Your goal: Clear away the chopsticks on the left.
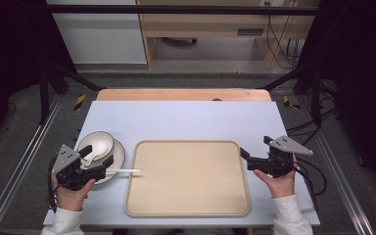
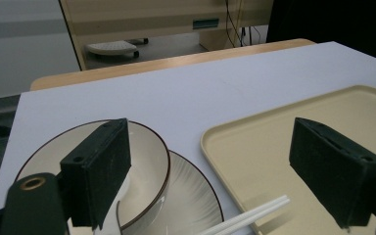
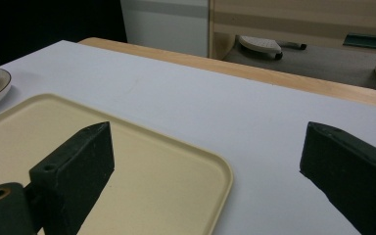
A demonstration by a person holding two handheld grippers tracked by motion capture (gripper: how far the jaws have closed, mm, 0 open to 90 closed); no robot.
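A beige tray point(image 1: 188, 178) lies in the middle of the table. To its left a white bowl point(image 1: 97, 143) with a dark rim rests on a matching plate point(image 1: 118, 155), and a white spoon lies in the bowl. White chopsticks point(image 1: 126, 171) reach from the plate onto the tray's left rim. My left gripper point(image 1: 99, 156) hovers open over the plate's near side, holding nothing. In the left gripper view the bowl point(image 2: 149, 164), chopsticks point(image 2: 249, 218) and tray point(image 2: 274, 137) lie between the wide jaws. My right gripper point(image 1: 254, 147) is open beside the tray's right edge point(image 3: 127, 161), also holding nothing.
The pale table top point(image 1: 186, 117) stretches bare behind the tray, with a wooden strip point(image 1: 183, 94) along its far edge. Metal rails and black frame posts flank the table. Cables trail at the right, past the table's edge.
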